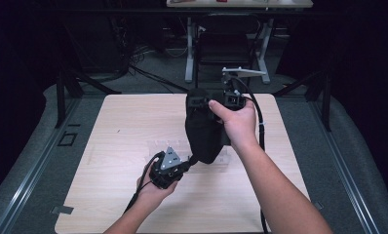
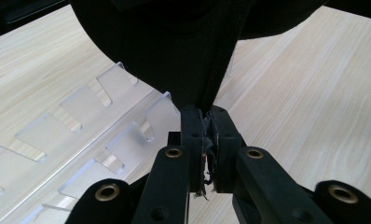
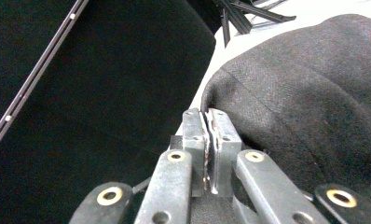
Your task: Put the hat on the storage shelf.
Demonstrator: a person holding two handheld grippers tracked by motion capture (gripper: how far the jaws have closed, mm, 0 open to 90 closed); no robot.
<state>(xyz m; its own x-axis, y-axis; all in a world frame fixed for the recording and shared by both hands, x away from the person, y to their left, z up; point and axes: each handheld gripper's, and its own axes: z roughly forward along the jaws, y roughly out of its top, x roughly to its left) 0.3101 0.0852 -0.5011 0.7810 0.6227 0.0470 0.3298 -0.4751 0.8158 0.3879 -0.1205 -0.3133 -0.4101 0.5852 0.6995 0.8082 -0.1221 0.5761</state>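
Black cloth bag held up between two grippers

Nearest, the left gripper is clamped on the bottom corner of the bag (above a clear plastic rack); farther off, the right gripper pinches its top edge over the table.

A light wooden table lies mostly bare: its whole left half, lower middle and right edge of the high view offer open room. Obstacles cluster at centre. A black cloth bag hangs from upper centre down to mid-frame, pinched between the left gripper below and the right gripper above. A flat clear plastic rack lies on the tabletop just beneath the bag.
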